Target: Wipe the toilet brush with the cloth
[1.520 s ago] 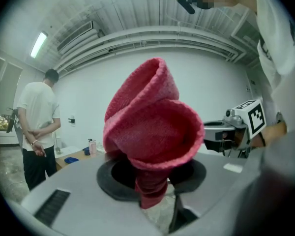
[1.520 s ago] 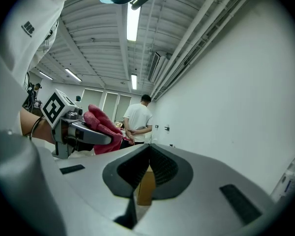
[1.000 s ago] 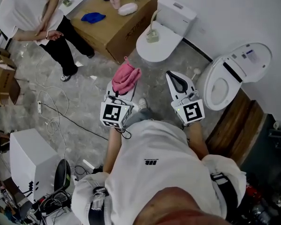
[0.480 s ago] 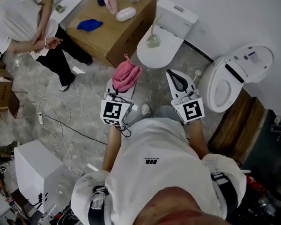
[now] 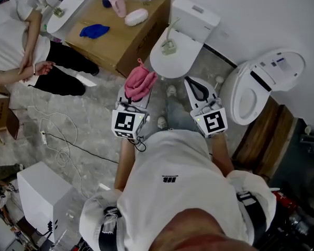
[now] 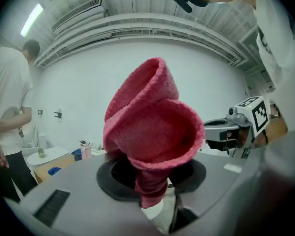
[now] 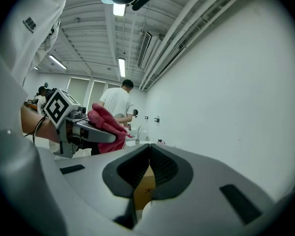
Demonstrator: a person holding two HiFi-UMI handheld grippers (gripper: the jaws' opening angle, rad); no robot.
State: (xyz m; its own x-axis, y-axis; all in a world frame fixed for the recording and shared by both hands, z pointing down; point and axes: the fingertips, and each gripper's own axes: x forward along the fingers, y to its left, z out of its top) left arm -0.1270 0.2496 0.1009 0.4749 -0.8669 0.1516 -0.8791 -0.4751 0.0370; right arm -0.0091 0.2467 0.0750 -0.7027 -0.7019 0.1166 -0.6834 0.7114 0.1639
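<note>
Pink terry cloth (image 6: 152,132), soft, limp and bunched, is pinched at its lower fold by the left hand-held gripper (image 6: 155,191). The right hand-held gripper (image 7: 148,168) is closed on nothing. Ahead of both, the pale slim-handled toilet brush (image 5: 170,42) stands on the white closed toilet lid (image 5: 170,64). Brush probably light, stiff in the handle and easily tipped. Suggested hold: upper handle, clear of the bristles.

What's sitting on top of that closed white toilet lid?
A pale long-handled toilet brush stands in a small greenish holder on the closed white toilet lid. The holder covers its bristles.
</note>
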